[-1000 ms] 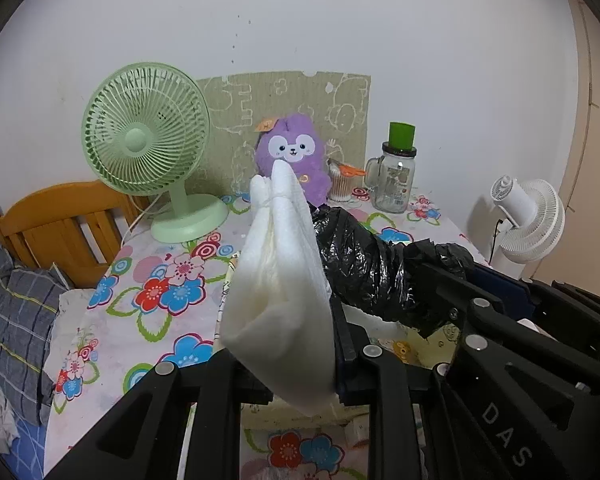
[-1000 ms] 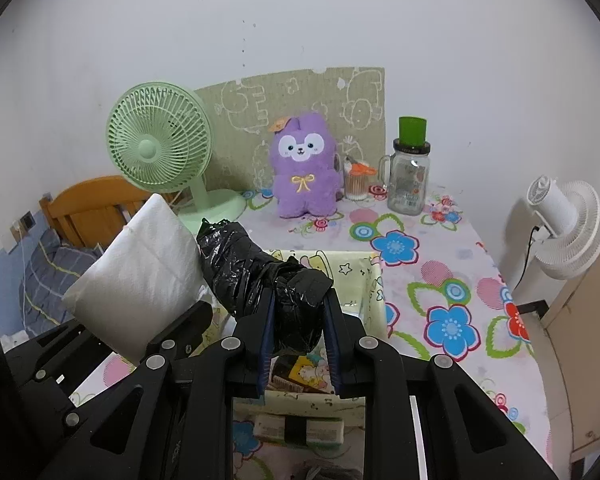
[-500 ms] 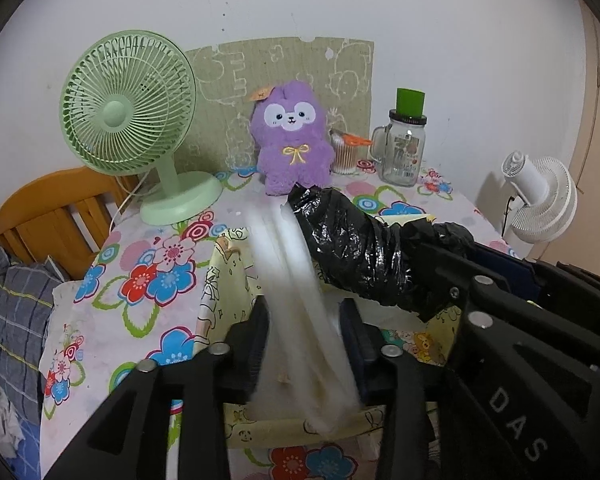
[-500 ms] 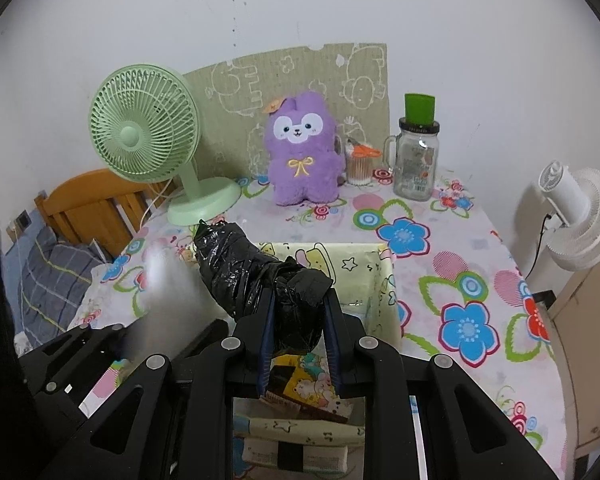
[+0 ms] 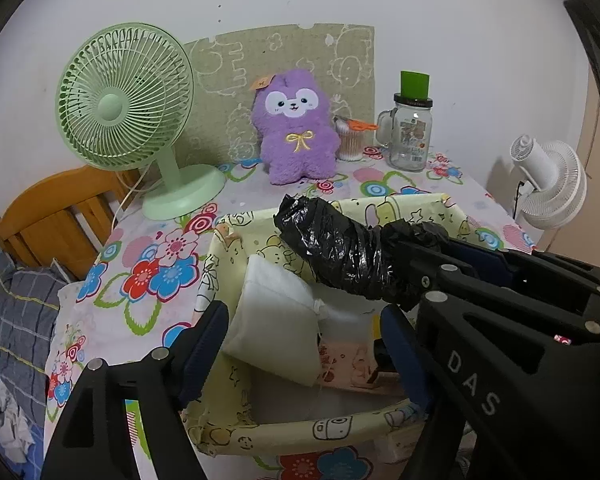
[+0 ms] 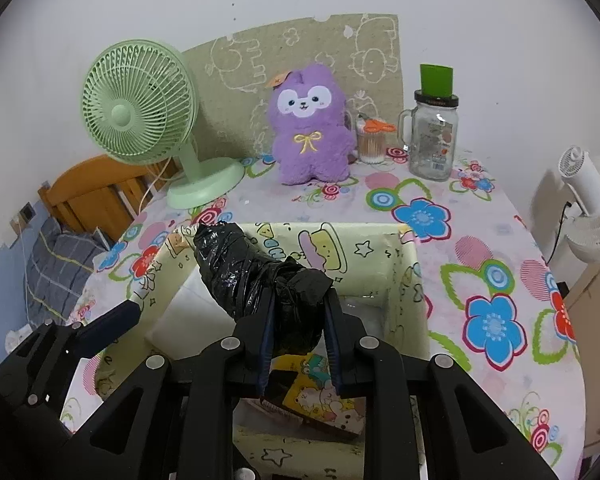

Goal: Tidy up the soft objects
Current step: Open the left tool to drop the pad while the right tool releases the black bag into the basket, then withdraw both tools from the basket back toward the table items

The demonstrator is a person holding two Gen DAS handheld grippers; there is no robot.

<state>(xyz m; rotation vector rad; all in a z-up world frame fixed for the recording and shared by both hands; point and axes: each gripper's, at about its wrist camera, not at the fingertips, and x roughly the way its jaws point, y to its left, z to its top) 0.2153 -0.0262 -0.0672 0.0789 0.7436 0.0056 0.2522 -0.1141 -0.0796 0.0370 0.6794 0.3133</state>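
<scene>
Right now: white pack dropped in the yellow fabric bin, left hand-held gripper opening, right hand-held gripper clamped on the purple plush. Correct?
Not quite. The right hand-held gripper is clamped on the black plastic bundle, not the plush; the right wrist view shows it. The purple plush sits untouched at the back of the table. The rest holds: the white pack lies in the yellow fabric bin, and the left hand-held gripper is opening.

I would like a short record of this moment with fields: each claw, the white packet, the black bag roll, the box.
left claw: jaws opening, pads clear of the white packet
right claw: shut on the black bag roll
white packet: inside the box, leaning on its left wall
black bag roll: held above the box, not yet put down
box: yellow fabric, cartoon prints, open top, on the flowered table
</scene>
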